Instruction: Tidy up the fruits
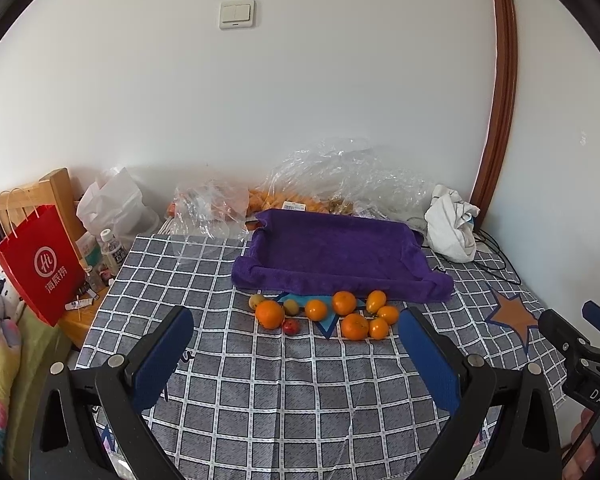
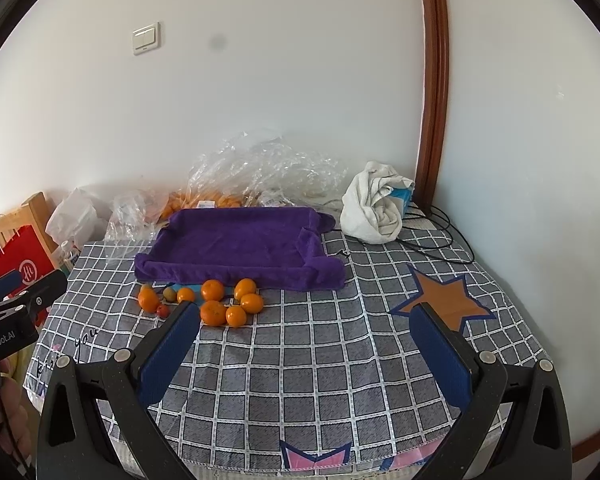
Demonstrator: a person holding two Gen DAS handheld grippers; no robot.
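fruits [image 1: 324, 314] lying loose just in front of purple tray [image 1: 340, 248]; round, firm, rolling easily, so pinching across the middle. left gripper [image 1: 296, 340] and right gripper [image 2: 306, 328] fingers both spread apart, holding nothing.

Red paper bag [image 1: 40, 264]: a white ring logo with "Hi" inside, and white Chinese characters below it, "海底捞".
Checked tablecloth [image 2: 300, 360]: handwritten black script near its left edge, where "you" can be read; the rest is too bent to read.
Left claw [image 2: 16, 312]: white print "Robot.AI" on the black body.
Right claw [image 1: 588, 344]: white letters "DAS" on the black body, cut off at the frame edge.
Packet label under clear plastic [image 1: 294, 206]: barcode sticker, print too small to read.
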